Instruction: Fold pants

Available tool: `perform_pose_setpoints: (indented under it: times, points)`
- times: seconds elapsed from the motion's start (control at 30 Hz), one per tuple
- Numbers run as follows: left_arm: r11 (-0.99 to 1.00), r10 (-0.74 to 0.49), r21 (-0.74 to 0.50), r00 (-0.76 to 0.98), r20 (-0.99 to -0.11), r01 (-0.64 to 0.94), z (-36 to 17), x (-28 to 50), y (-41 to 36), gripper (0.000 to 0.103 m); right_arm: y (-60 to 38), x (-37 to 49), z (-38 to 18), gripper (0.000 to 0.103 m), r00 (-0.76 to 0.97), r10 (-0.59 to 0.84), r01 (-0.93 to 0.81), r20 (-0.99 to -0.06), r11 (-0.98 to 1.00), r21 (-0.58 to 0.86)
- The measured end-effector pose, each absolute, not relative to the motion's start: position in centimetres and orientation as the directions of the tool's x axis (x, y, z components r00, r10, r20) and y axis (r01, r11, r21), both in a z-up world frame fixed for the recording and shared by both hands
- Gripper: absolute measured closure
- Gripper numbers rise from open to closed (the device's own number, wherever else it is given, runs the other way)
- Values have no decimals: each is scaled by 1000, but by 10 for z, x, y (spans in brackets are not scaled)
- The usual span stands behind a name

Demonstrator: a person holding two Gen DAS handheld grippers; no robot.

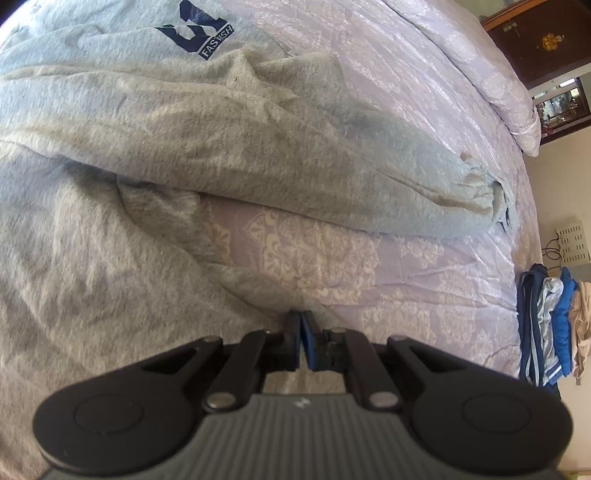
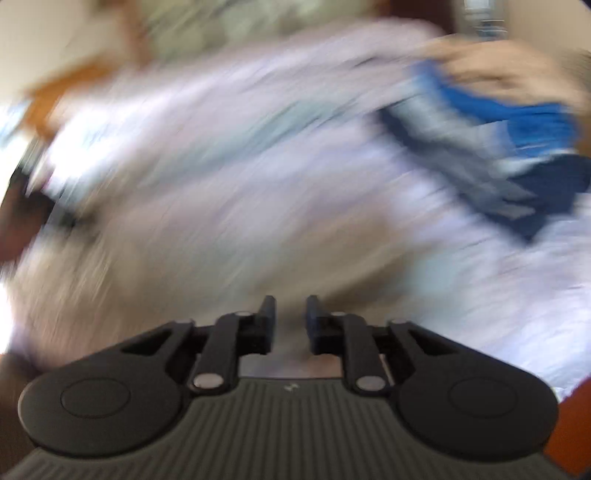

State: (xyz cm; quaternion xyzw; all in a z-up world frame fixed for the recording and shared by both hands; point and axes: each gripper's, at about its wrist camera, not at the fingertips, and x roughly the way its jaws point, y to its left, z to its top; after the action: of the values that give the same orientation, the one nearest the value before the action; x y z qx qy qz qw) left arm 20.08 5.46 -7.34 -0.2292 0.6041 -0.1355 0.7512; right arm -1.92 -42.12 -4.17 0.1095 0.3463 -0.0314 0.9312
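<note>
Grey sweatpants (image 1: 155,147) with a dark blue printed logo (image 1: 195,31) lie spread on a lilac patterned bedspread (image 1: 406,266). One leg runs to the right and ends in a gathered cuff (image 1: 495,199). My left gripper (image 1: 301,332) is shut at the edge of the other grey leg, where the cloth meets the bedspread; the jaws touch and seem to pinch the cloth. My right gripper (image 2: 290,317) is open with nothing between the jaws, above the bedspread (image 2: 258,184). The right wrist view is heavily blurred by motion.
A stack of folded blue, grey and beige clothes (image 1: 550,328) lies at the bed's right edge; it also shows in the right wrist view (image 2: 498,147). A dark wooden cabinet (image 1: 543,40) stands beyond the bed. A white box with cables (image 1: 572,240) sits by the wall.
</note>
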Motion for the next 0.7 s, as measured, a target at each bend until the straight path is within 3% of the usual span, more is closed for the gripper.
perform_pose_setpoints:
  times: [0.1, 0.17, 0.2, 0.23, 0.27, 0.3, 0.4, 0.5, 0.57, 0.63, 0.7]
  points:
    - [873, -455, -485, 262, -851, -60, -70, 199, 47, 100, -463, 1, -41, 32, 773, -126, 286, -622, 944, 164]
    - [891, -425, -452, 286, -859, -33, -67, 196, 39, 100, -483, 21, -57, 30, 729, -130, 317, -672, 934, 163]
    - [900, -410, -436, 301, -861, -21, -65, 194, 35, 100, -489, 32, -68, 42, 696, -124, 334, -707, 928, 167]
    - [905, -401, -426, 312, -861, -14, -63, 193, 33, 101, -494, 40, -80, 62, 667, -86, 331, -740, 924, 191]
    - [908, -393, -418, 323, -861, -10, -61, 193, 32, 101, -496, 45, -89, 89, 651, -18, 309, -759, 919, 244]
    - [910, -388, -415, 335, -859, -11, -59, 193, 32, 101, -494, 45, -89, 93, 671, -7, 305, -742, 914, 267]
    - [911, -377, -413, 370, -849, -21, -53, 199, 33, 101, -489, 38, -64, 95, 760, -147, 323, -634, 930, 173]
    - [902, -382, -429, 383, -841, -44, -51, 209, 34, 101, -514, 29, -58, 94, 803, -195, 413, -563, 863, 290]
    - [893, -402, -448, 387, -830, -33, -48, 211, 32, 101, -518, 36, -67, 93, 790, -236, 447, -565, 853, 269]
    - [892, -425, -451, 395, -815, 29, -41, 209, 25, 100, -517, 44, -84, 91, 734, -257, 472, -629, 859, 199]
    - [900, -431, -419, 396, -811, 120, -32, 203, 15, 100, -520, 41, -93, 82, 693, -280, 497, -664, 853, 159]
